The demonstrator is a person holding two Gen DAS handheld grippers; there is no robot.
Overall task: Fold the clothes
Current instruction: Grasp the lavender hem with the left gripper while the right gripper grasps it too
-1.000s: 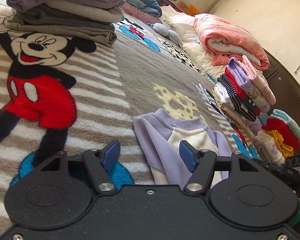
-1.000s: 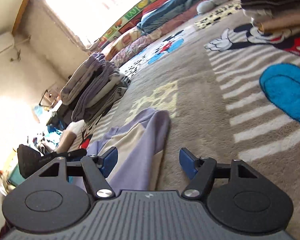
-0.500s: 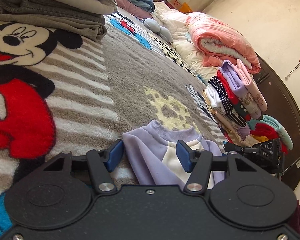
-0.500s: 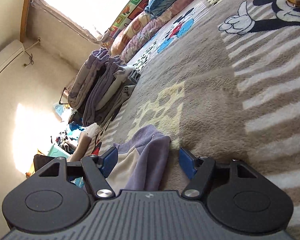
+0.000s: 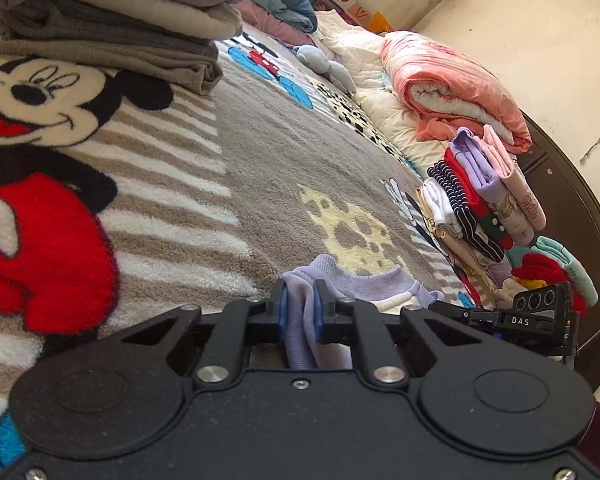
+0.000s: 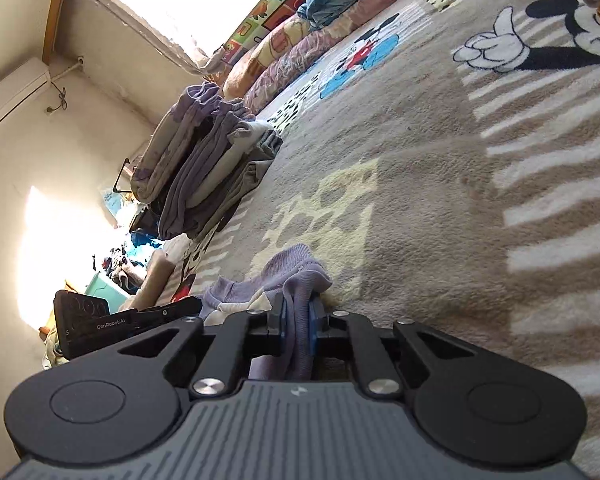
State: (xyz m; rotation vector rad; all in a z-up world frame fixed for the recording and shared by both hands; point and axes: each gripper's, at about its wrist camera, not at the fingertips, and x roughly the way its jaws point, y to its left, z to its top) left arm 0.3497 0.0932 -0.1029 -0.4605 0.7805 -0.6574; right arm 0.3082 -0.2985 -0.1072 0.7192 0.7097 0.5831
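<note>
Both grippers have a pinch on the top (image 5: pixel 364 284), a small lilac and cream garment lying on the blanket (image 5: pixel 260 148) near its near edge, between the grey pile (image 5: pixel 112 20) on the left and the coloured pile (image 5: pixel 484 196) on the right. The left gripper (image 5: pixel 299 314) has its jaws pressed together on a bunched lilac fold at one shoulder; the right gripper (image 6: pixel 296 318) clamps a matching lilac fold at the other shoulder, seen from its own camera with the top (image 6: pixel 284 276) gathered just ahead of it. Each gripper shows at the edge of the other's view, so the two stand close, with slack cloth between them.

The step in hand looks like taking hold of the shoulders for a lift or a fold. To do it well, the two pinches should rise together and level, then draw apart just enough to take up the slack, so the body hangs flat instead of twisting. The knit looks soft and thick, so it should hold in the pads, but a bunched bite may take in more layers than wanted; a short shake would show that. The fold should land on bare blanket, well apart from both piles, so neither gets dragged.
</note>
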